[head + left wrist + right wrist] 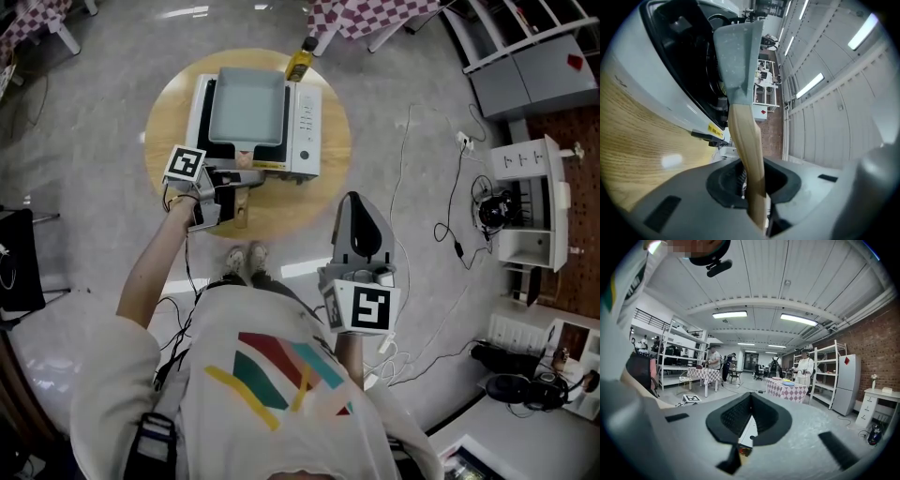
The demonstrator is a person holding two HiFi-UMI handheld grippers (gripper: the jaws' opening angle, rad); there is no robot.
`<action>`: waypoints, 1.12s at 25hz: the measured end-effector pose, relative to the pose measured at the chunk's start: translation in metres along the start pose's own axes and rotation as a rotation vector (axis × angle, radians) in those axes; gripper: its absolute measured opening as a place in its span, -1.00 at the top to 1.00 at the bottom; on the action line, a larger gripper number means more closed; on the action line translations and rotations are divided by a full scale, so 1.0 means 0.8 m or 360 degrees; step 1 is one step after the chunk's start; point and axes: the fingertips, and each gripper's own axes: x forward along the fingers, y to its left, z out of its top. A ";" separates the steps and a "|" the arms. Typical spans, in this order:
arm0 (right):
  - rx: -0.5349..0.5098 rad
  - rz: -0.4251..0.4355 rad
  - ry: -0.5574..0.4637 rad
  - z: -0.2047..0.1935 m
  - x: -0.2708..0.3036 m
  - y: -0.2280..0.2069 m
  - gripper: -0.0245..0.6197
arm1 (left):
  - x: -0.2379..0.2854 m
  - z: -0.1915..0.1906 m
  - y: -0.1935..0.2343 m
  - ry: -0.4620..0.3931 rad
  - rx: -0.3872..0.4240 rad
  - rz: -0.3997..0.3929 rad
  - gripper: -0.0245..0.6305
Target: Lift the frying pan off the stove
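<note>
Head view is taken up along its near edge by a white shirt [281, 394], by which the person's right arm is almost wholly hidden. One right gripper [354, 199] is held just beyond it on the right, well apart from the table. In the right gripper view its jaws are seen brought together, with nothing between them. Two shoes [246, 258] are seen on the floor past the shirt.

One left gripper [242, 178] is held at the near edge of the round wooden table [173, 103]. In the left gripper view its jaws are seen clamped narrowly on the one wooden handle [745, 140], whose near end is swallowed by the gripper's body. The handle is joined to a single grey square frying pan [247, 111], which is placed over the one white stove [305, 131] in the middle of the table. The stove's top is covered by the pan, so whether the pan's base is touching it cannot be told. In the left gripper view only a narrow slice of the pan is shown.

One yellow bottle [300, 64] is set at the table's far edge. Farthest off, two checked tables [707, 375] are made out in the right gripper view. The people near them are too small to be counted.
</note>
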 end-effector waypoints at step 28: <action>-0.0012 0.0009 0.0106 -0.025 -0.013 0.003 0.93 | 0.012 -0.005 -0.004 0.0126 0.0027 -0.0008 0.84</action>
